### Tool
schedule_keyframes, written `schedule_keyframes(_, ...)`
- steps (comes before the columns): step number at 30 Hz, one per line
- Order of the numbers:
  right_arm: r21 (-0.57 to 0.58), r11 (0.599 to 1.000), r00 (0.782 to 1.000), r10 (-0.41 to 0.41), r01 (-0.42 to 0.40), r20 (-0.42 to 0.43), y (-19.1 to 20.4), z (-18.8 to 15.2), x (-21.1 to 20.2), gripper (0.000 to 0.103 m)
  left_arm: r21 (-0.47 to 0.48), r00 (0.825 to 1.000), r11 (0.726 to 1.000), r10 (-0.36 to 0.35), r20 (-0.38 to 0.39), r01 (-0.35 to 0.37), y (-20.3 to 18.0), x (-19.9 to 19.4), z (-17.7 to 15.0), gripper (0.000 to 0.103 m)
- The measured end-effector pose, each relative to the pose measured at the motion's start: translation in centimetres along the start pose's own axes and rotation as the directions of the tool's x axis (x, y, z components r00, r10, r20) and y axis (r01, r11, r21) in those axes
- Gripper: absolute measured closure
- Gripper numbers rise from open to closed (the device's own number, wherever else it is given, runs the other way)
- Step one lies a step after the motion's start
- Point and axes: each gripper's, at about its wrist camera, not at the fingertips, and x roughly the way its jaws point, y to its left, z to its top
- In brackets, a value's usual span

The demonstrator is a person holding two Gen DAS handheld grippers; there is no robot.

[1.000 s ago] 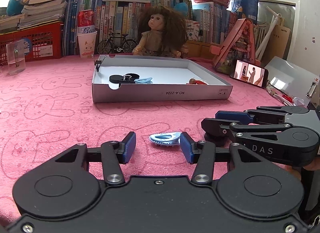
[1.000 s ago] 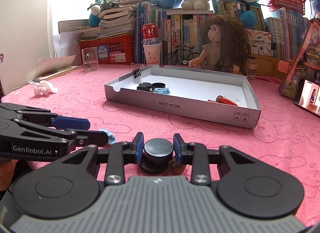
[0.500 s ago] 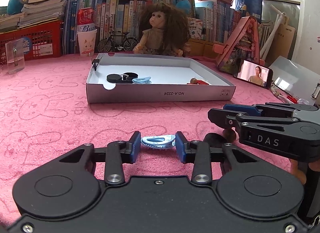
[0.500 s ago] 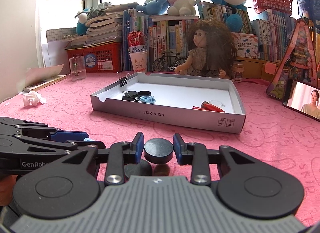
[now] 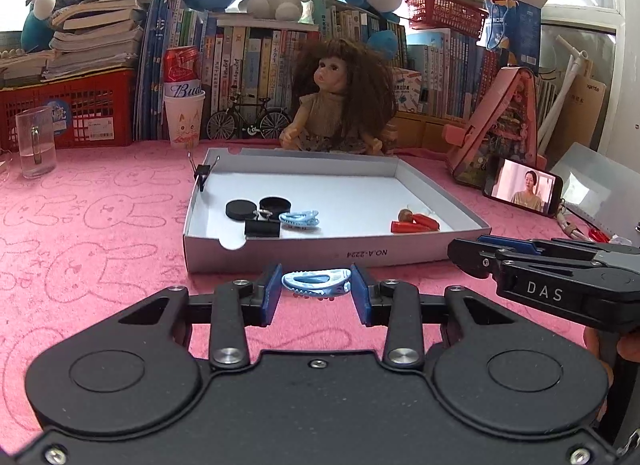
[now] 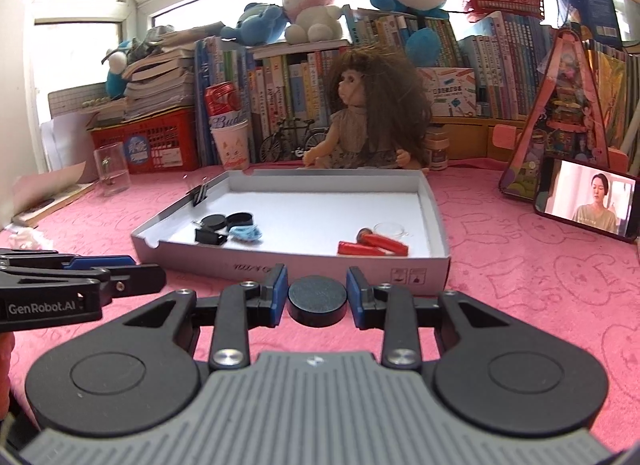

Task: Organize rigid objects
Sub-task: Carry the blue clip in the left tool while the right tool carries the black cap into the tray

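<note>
Left wrist view: a blue clip [image 5: 316, 282] sits between the pads of the left gripper [image 5: 316, 294], clamped at both ends and held clear of the pink cloth [image 5: 100, 233]. Just ahead lies the white tray [image 5: 288, 253], which holds two black discs [image 5: 241, 209], a binder clip [image 5: 262, 228], a second blue clip [image 5: 299, 219] and red pieces [image 5: 414, 224]. The right gripper [image 5: 464, 251] shows at the right edge, near the tray's front corner.

Right wrist view: a black puck [image 6: 317, 300] is gripped between the right gripper's pads [image 6: 317, 297], jaws narrowly set, the puck off the cloth. The tray's front wall stands just beyond it. The left gripper [image 6: 154, 277] enters from the left, near the tray's near-left corner. Behind the tray sits a doll [image 6: 372, 121] before shelved books [image 6: 500, 65] with plush toys on top; a phone [image 6: 586, 199] leans at right.
</note>
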Motion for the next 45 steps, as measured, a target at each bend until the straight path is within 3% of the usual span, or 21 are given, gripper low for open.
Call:
schedule_keyframes(18,0.17,0.983,0.997,-0.074,0.071,0.01,-4.9,4.1,6.0,0.066,-0.053,0.996,0.996,0.068,0.057,-0.065,2.3,7.2,6.1,0.068)
schedule_keyframes(24,0.223,0.972,0.998,-0.065,0.069,-0.025,-6.7,5.2,8.3,0.066,-0.066,0.995,0.994,0.091,0.039,-0.089,3.4,10.0,7.6,0.068)
schedule_keyframes(32,0.324,0.945,0.991,-0.002,0.046,-0.135,-9.4,6.8,11.9,0.066,-0.089,0.995,0.992,0.087,-0.056,-0.092,5.2,14.3,10.0,0.068)
schedule_keyframes(39,0.305,0.952,0.98,0.024,0.039,-0.2,-8.8,7.9,15.0,0.066,-0.042,0.988,0.993,0.104,-0.115,-0.109,4.6,17.7,10.8,0.068)
schedule_keyframes(45,0.213,0.973,0.972,-0.036,0.086,-0.23,-7.4,7.8,16.3,0.066,-0.027,0.983,0.992,0.122,-0.139,-0.127,4.5,19.2,10.5,0.068)
